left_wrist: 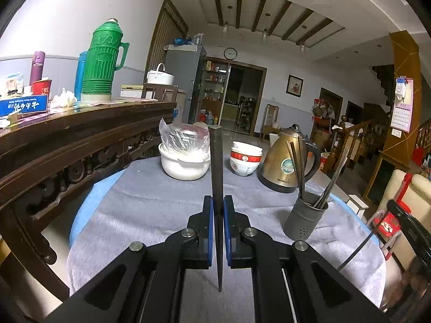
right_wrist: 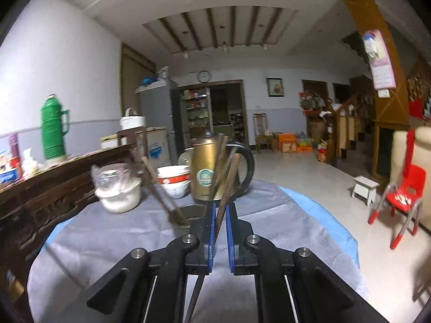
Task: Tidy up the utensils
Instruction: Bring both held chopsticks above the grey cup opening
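Between left tongs (left_wrist: 218, 202) clenched chopstick (left_wrist: 216, 161) upright, right tongs (right_wrist: 220, 210) gripping chopsticks (right_wrist: 227, 183) beside holder (right_wrist: 188, 212).

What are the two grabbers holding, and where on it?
Each holds a dark chopstick. The left gripper pinches its chopstick near the middle; the right gripper pinches its chopstick around mid-length.

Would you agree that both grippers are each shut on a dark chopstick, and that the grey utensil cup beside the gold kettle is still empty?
Not quite: the grey utensil cup is not empty. The left wrist view shows several chopsticks already standing in it. The rest holds: the left gripper and right gripper are each shut on a dark chopstick, beside the gold kettle.
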Demonstrator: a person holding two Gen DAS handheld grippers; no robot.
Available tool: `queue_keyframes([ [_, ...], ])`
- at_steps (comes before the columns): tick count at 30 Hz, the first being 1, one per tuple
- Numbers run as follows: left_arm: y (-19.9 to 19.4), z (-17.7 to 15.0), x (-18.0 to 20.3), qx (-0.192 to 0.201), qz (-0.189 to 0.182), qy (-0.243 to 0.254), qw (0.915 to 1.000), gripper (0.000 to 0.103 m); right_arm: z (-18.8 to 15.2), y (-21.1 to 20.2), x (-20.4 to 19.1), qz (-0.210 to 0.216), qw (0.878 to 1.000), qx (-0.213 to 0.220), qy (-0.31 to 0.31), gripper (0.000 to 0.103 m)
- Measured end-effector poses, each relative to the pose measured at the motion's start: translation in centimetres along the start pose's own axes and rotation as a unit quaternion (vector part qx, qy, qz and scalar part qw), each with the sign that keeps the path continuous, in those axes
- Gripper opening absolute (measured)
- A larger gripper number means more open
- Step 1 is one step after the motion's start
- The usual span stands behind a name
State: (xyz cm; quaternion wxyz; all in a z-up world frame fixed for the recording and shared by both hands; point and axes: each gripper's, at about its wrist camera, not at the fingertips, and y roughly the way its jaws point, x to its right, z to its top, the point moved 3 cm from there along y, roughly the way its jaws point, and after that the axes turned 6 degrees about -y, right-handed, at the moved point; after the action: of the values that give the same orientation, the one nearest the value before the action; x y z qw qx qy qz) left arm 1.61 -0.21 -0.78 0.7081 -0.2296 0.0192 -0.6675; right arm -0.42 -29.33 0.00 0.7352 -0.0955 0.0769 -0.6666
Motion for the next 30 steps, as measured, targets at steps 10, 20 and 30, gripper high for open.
queue_keyframes([
  [10, -2.0, -0.9, -0.1, -0.01, -0.014, -0.002, 0.9998, 0.007, -1.5, -5.3, -2.4, 0.03, 0.999, -0.015, -0.009, 0.007],
  [20, -2.6, -1.2, -0.1, -0.014, -0.021, -0.007, 0.9996, 0.007, -1.9, -5.8, -3.5, 0.032, 0.999, -0.021, -0.016, 0.007],
  [30, -1.7, -0.5, 1.3, -0.038, 0.0, 0.009, 0.9993, 0.007, -0.2, -5.0, -4.2, 0.041, 0.999, -0.013, -0.02, 0.006],
])
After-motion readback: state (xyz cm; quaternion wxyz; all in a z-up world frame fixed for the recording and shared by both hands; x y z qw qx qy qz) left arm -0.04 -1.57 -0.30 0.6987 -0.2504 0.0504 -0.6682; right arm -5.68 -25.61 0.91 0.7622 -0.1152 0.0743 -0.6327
